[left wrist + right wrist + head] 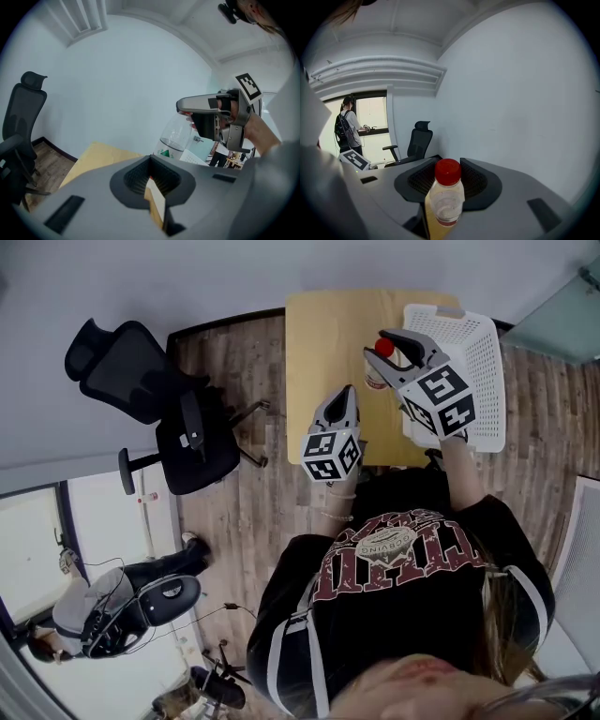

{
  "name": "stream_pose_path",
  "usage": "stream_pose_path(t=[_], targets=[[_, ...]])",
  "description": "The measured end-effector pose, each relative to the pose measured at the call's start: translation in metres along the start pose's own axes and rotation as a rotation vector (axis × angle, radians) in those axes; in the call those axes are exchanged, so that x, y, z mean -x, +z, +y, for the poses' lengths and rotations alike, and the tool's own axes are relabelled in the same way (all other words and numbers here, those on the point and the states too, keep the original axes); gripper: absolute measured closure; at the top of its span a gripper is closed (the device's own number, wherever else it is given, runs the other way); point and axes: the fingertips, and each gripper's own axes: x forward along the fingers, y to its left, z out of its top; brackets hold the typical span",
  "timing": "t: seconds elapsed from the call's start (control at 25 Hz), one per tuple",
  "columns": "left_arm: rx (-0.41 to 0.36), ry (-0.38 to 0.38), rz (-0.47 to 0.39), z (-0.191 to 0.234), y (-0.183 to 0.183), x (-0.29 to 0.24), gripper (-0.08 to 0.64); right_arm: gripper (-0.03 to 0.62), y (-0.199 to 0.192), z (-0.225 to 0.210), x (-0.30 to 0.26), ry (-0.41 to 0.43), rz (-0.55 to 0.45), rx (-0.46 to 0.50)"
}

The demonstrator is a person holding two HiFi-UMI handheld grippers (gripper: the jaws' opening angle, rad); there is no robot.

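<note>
A clear plastic bottle with a red cap [382, 348] hangs over the wooden table [319, 343], and my right gripper [378, 346] is shut on it near the neck. In the right gripper view the bottle [447, 201] stands upright between the jaws of the right gripper [447, 187]. My left gripper [348, 393] is shut and holds nothing, just left of and nearer than the bottle. Its own view shows the jaws of the left gripper [152, 183] together, with the bottle [176, 138] and the right gripper [185, 110] ahead on the right.
A white perforated basket [473, 348] lies on the table's right side, also seen as the basket [197, 158]. A black office chair [159, 399] stands on the wood floor to the left. Another person [89, 610] is at the lower left by the window.
</note>
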Motion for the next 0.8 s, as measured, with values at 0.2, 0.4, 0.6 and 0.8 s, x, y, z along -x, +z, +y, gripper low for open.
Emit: stream_pose_path(t=[0.2,0.4,0.6,0.8], targets=[[0.001,0.011,0.009,0.004,-0.002,-0.003,0.514,0.423,-0.014,-0.003,-0.013,0.011,0.035,-0.013],[0.003,0.018,0.014,0.005,-0.004,0.0,0.514,0.423,-0.032,-0.003,-0.021,0.019,0.075,-0.028],[0.009,0.022,0.02,0.013,0.0,-0.005,0.514,0.423,-0.044,-0.007,-0.038,0.027,0.121,-0.038],[0.015,0.023,0.028,0.019,-0.001,-0.007,0.514,0.423,-0.057,-0.005,-0.051,0.035,0.164,-0.037]])
